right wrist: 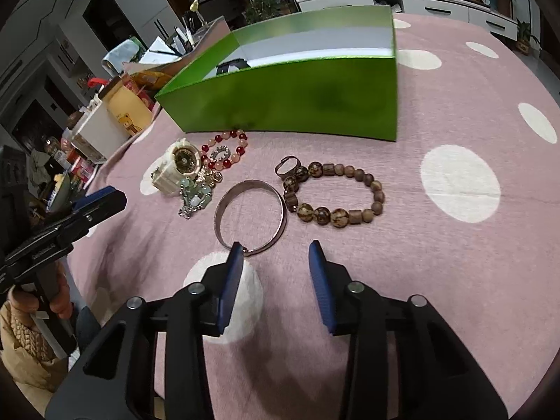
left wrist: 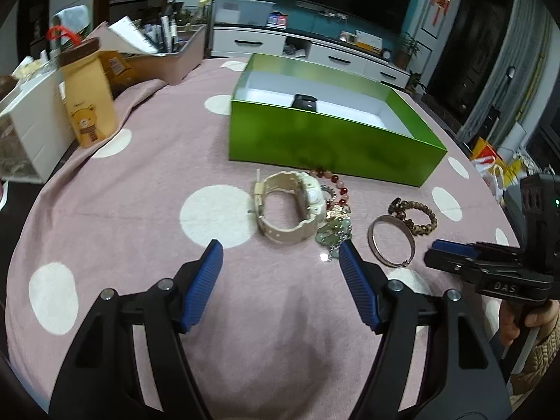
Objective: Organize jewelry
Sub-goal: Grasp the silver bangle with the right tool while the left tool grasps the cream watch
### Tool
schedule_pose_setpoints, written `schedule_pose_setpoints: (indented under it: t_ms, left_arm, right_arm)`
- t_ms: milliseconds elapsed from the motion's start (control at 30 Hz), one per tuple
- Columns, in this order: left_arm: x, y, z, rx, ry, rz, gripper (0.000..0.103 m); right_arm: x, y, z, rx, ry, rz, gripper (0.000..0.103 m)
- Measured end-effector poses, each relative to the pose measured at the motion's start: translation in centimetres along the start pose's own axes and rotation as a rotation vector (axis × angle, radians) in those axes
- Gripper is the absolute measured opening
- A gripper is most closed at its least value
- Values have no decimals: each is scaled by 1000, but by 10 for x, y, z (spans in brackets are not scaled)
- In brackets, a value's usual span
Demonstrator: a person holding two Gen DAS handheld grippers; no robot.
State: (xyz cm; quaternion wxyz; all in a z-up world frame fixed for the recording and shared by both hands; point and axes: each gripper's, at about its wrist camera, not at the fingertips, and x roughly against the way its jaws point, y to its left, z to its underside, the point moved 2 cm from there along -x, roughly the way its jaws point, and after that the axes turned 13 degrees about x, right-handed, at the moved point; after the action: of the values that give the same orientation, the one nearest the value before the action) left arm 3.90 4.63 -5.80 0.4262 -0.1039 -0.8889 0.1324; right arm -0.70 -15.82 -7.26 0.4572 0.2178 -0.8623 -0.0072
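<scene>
An open green box [left wrist: 325, 143] [right wrist: 290, 105] stands on the pink dotted cloth with a black item [left wrist: 305, 101] inside. In front of it lie a cream watch [left wrist: 288, 206] [right wrist: 176, 171], a red and pink bead bracelet [right wrist: 225, 150], a green stone charm piece [left wrist: 332, 232] [right wrist: 196, 196], a metal bangle [left wrist: 390, 241] [right wrist: 250, 211], a ring [right wrist: 287, 168] and a brown wooden bead bracelet [left wrist: 418, 215] [right wrist: 336, 194]. My left gripper [left wrist: 280, 253] stands open just short of the watch. My right gripper [right wrist: 276, 248] is open with nothing between its fingers; its left fingertip overlaps the bangle's near edge.
At the table's left stand a yellow bear bag [left wrist: 89, 101], a white drawer box [left wrist: 31, 122] and a tray of pens and papers [left wrist: 164, 52]. A hand [right wrist: 59, 301] grips the left gripper's handle. Bare pink cloth [right wrist: 455, 262] lies to the right of the jewelry.
</scene>
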Motion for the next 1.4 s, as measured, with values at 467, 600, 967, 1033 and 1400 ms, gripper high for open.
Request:
schedule_pose_setpoints:
  t_ms: [467,600,967,1033,1400]
  left_arm:
    - [-26,-20,-10,-141,48,44,69]
    - [-33,-24,-13,-175,72,61,68]
    - [-50,-28,-11,-240,195,129,34]
    - [-50,-28,-7,-244,208,135,29]
    - [-53,-28,-5,-233,196,80,11]
  right_arm:
    - [-32,12,-32,181,20,176,7]
    - [-33,9,-34,190,14,194,3]
    - [-23,-3,-26,131,7,169,3]
    - [-22,-4,-25,127,7,164,3]
    - [-21,-1,-24,137,10,167,3]
